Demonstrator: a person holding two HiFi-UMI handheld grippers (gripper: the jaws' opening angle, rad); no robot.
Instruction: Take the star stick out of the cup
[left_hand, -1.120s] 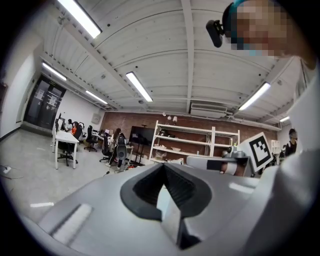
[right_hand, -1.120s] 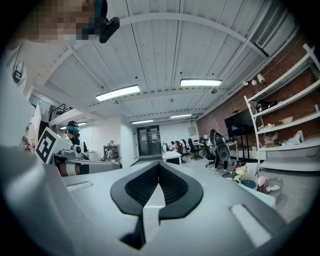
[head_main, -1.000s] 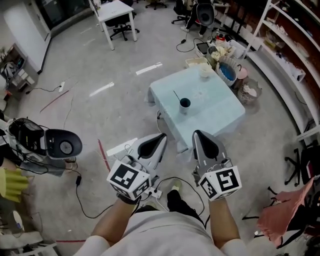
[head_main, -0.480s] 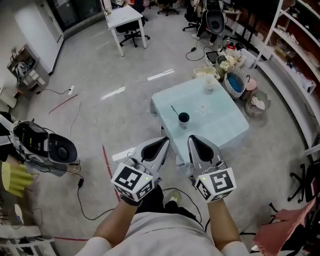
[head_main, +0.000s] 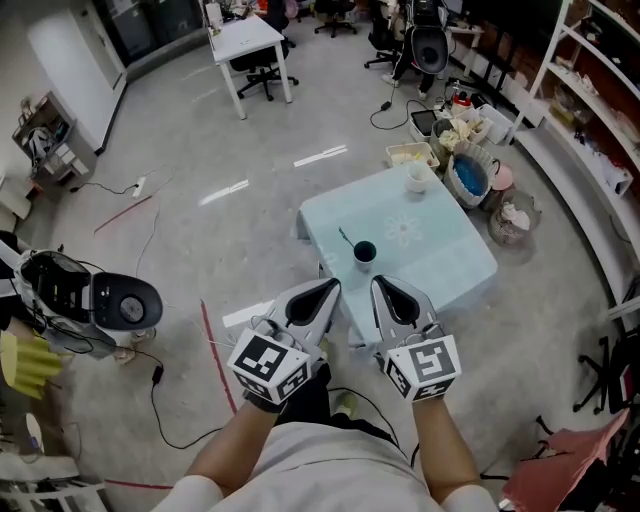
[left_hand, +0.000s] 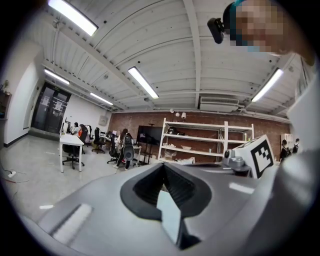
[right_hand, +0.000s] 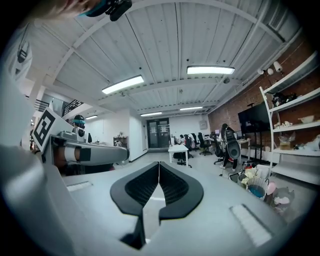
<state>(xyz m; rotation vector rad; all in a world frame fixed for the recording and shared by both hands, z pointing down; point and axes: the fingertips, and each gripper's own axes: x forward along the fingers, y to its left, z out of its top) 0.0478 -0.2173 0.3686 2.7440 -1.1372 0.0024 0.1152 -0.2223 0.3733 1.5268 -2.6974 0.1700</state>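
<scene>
A: You had closed in over that last second; the pale blue-green square table (head_main: 440, 250) sat nearer the middle of the frame than before, and the small dark cup (head_main: 364, 252) on its near left part had slid down towards your tools.

B: Agreed; your left gripper (head_main: 327, 287) and right gripper (head_main: 381, 284) hung at lower centre, their tips about level with the table's near edge; both pairs of jaws were pressed together with nothing between them.

A: The thin dark star stick (head_main: 346, 238) stood in the cup, leaning to the upper left; its star end was too small to make out.

B: So you had only made the approach; the stick was untouched; I judged you would need to spread one pair before reaching in.
</scene>
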